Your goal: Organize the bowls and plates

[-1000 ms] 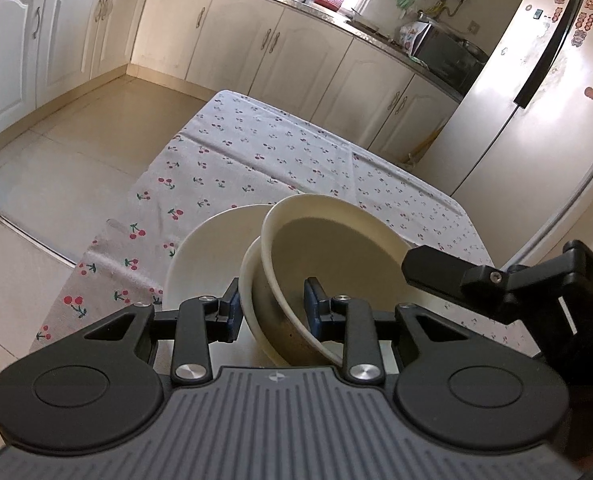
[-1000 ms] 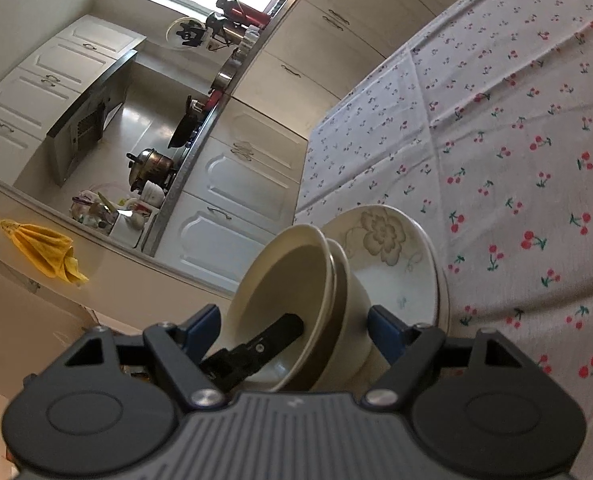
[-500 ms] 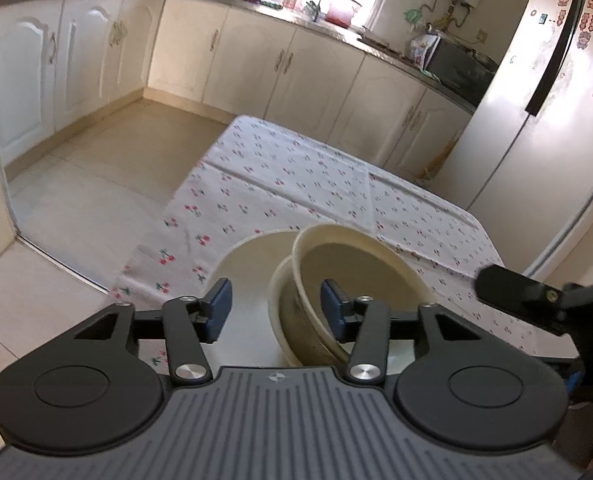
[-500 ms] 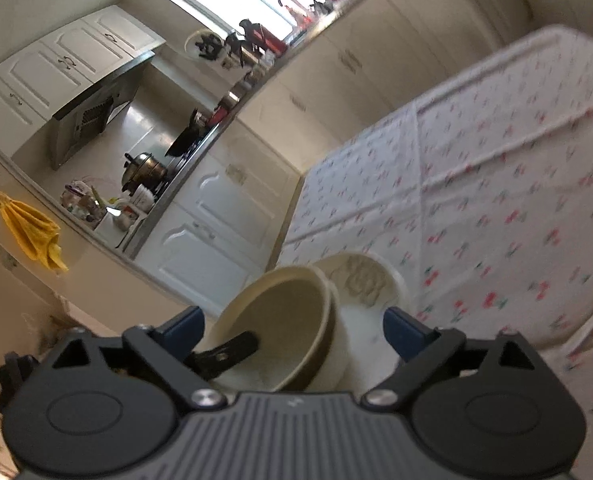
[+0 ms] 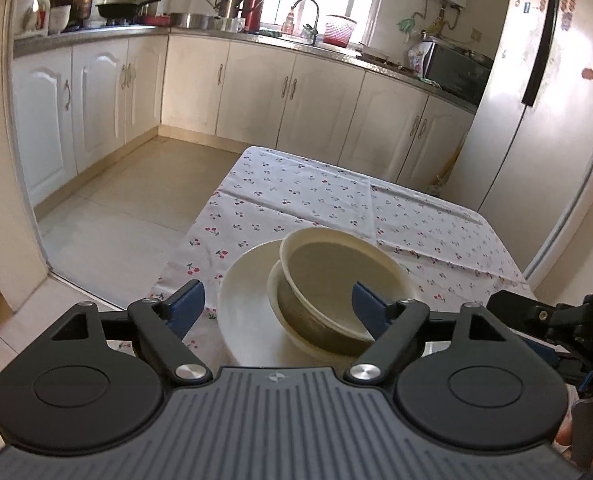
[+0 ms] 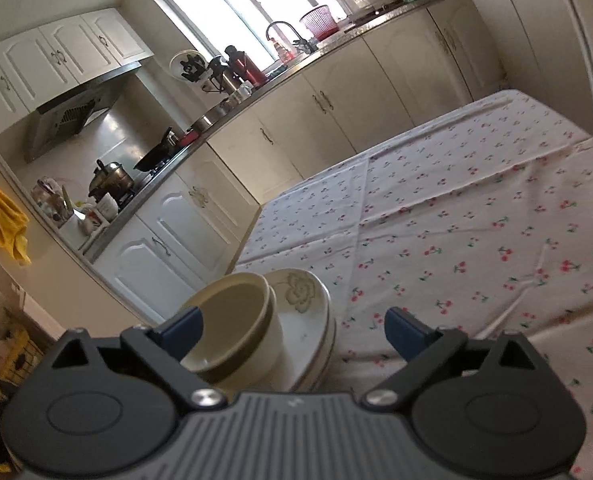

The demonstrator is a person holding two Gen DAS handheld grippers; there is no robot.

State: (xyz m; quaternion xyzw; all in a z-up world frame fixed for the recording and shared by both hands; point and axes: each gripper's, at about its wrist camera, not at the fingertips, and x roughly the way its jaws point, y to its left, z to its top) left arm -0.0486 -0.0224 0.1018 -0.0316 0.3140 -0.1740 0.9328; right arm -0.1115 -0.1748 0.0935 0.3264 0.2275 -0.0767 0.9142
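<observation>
Two nested cream bowls, the upper one tilted, sit on a white plate near the table's front edge. In the right wrist view the bowls rest on the left part of the flower-patterned plate. My left gripper hangs just in front of the stack, its jaws opening wide and its pads touching nothing. My right gripper is also opening, with its pads clear of the bowls and plate. Part of the right gripper shows at the right of the left wrist view.
The table wears a cherry-print cloth. A tall fridge stands at the far right of the table. White cabinets under a cluttered counter run along the back, with tiled floor to the left.
Both grippers have opened from nearly shut around the bowls to wide apart. They have drawn back and up, leaving the bowls and plate on the table.
</observation>
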